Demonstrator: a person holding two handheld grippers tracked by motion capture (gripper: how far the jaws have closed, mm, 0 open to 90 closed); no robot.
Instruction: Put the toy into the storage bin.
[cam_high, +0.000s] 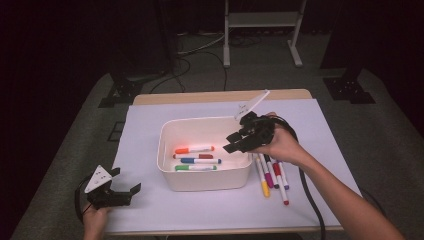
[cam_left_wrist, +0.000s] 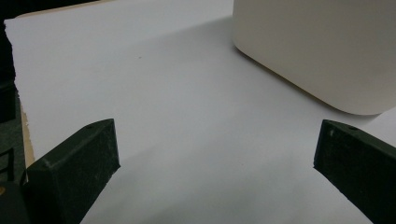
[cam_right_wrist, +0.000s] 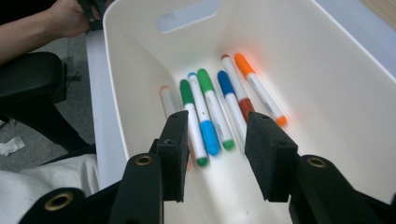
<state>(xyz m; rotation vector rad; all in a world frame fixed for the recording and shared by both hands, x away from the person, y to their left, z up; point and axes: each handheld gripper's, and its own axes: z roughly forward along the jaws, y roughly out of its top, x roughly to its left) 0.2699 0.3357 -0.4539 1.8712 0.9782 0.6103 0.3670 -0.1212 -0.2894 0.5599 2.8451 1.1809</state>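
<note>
The left tongs (cam_high: 120, 187) sit closest, resting wide open on the desk (cam_high: 150, 210), holding nothing, just beside the white box (cam_high: 205, 181). The right tongs (cam_high: 234, 141) hang over the box's right edge, about half open with nothing between them. Several markers (cam_right_wrist: 212, 114) already lie flat on the box's bottom. More loose markers (cam_high: 272, 175) wait on the desk, just to the right of the box. I think the next grab could go wrong: those markers lie close together, so the tongs might pinch two at once or knock one rolling away.
</note>
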